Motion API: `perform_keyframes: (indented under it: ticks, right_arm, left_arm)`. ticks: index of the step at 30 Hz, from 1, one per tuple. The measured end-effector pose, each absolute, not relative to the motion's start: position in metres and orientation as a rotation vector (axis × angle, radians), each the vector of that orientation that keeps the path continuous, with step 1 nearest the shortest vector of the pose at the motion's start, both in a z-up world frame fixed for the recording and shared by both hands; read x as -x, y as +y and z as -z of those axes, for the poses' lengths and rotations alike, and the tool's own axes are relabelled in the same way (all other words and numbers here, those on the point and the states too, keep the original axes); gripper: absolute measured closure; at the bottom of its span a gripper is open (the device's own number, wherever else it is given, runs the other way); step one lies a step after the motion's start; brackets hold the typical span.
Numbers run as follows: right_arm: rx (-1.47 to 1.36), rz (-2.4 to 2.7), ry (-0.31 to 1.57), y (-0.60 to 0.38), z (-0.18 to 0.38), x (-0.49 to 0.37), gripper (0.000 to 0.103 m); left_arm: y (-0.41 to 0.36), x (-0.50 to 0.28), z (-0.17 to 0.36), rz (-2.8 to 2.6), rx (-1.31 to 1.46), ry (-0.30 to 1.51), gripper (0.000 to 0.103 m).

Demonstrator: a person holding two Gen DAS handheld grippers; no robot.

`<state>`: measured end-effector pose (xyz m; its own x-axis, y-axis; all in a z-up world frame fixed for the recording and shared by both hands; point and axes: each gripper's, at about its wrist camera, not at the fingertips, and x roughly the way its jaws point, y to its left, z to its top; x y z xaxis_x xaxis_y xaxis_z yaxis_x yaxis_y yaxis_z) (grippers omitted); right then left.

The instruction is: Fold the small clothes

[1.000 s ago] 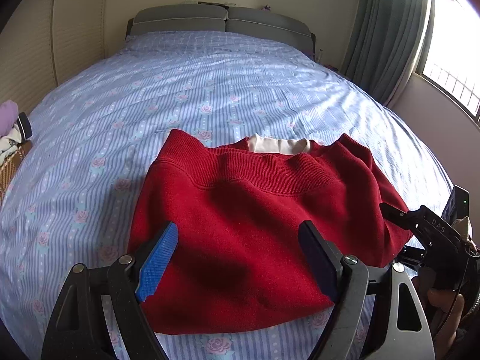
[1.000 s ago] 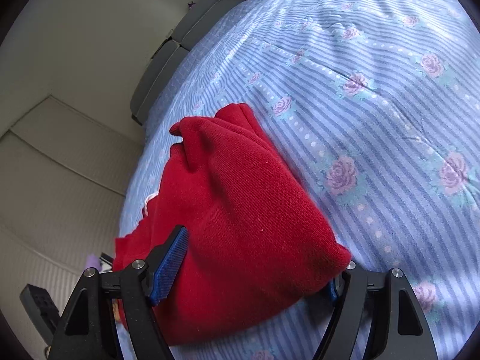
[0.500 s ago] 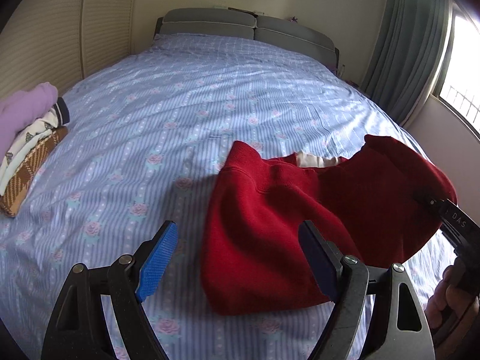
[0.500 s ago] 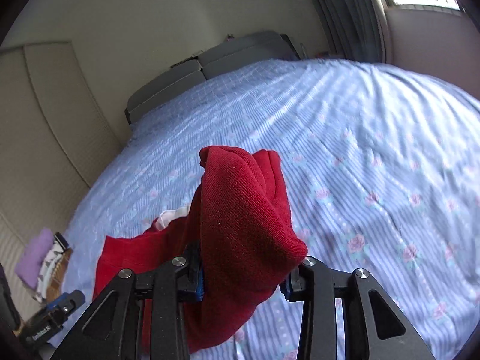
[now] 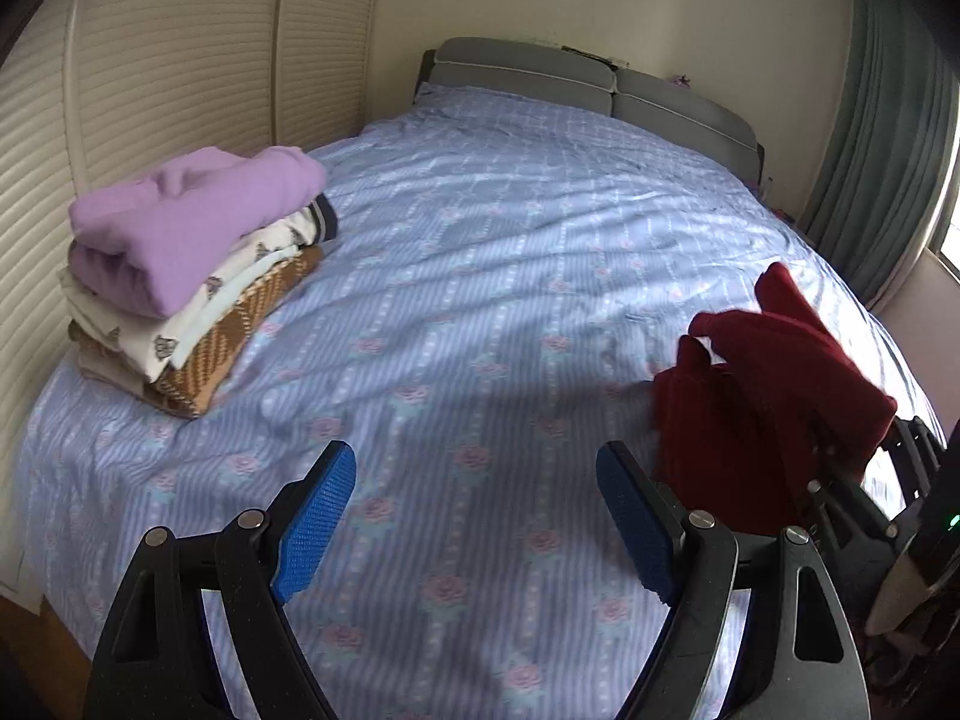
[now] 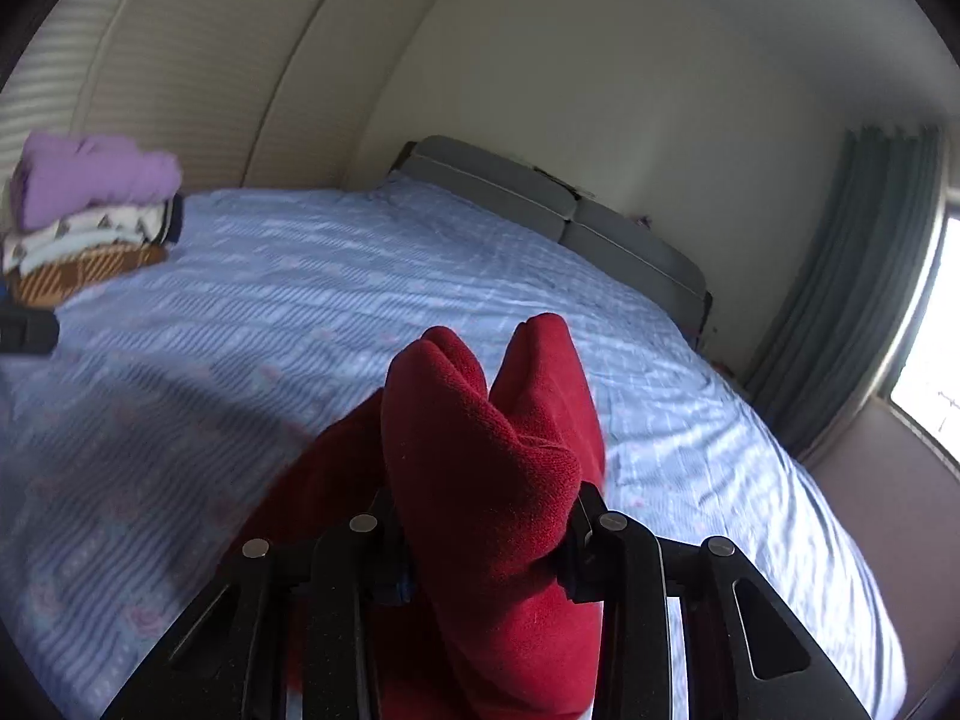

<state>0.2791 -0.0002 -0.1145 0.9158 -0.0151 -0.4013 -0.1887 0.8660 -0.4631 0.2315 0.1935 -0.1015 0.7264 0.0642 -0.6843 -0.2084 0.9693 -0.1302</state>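
Observation:
The folded red knit sweater (image 6: 492, 480) is clamped in my right gripper (image 6: 486, 558), lifted off the bed; its folds bulge up between the jaws. In the left wrist view the sweater (image 5: 762, 396) hangs at the right, held by the right gripper beside it. My left gripper (image 5: 474, 528) is open and empty above the blue striped floral bedspread (image 5: 480, 312). A stack of folded clothes (image 5: 186, 264), purple on top, sits at the bed's left edge; it also shows in the right wrist view (image 6: 90, 210).
A grey headboard (image 5: 588, 90) is at the far end of the bed. Louvered closet doors (image 5: 150, 72) stand along the left. Green curtains (image 5: 882, 150) and a window are at the right.
My right gripper has closed on the red sweater and lifted it off the bed. Both grippers have swung left, bringing the stack of folded clothes into view.

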Motion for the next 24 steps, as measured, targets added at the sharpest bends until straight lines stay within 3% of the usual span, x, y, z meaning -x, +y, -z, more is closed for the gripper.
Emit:
perform_keyframes:
  ticks: [10,14,17,18,24]
  right_arm:
    - [0.832,-0.184,0.474,0.071,0.194,-0.235,0.068]
    - [0.842,-0.172,0.466,0.070,0.193,-0.234,0.067]
    - [0.785,-0.187,0.476,0.061,0.179,-0.236,0.053]
    - [0.765,-0.202,0.477,0.064,0.176,-0.239,0.043]
    - [0.619,-0.265,0.479,0.044,0.145,-0.229,0.042]
  left_arm:
    - [0.250,-0.207,0.119,-0.219,0.266,0.772,0.021]
    - [0.245,-0.209,0.119,-0.193,0.255,0.779,0.021]
    - [0.242,-0.212,0.116,-0.172,0.262,0.779,0.021]
    - [0.241,-0.213,0.114,-0.168,0.267,0.777,0.021]
    - [0.221,-0.221,0.097,-0.122,0.269,0.759,0.021]
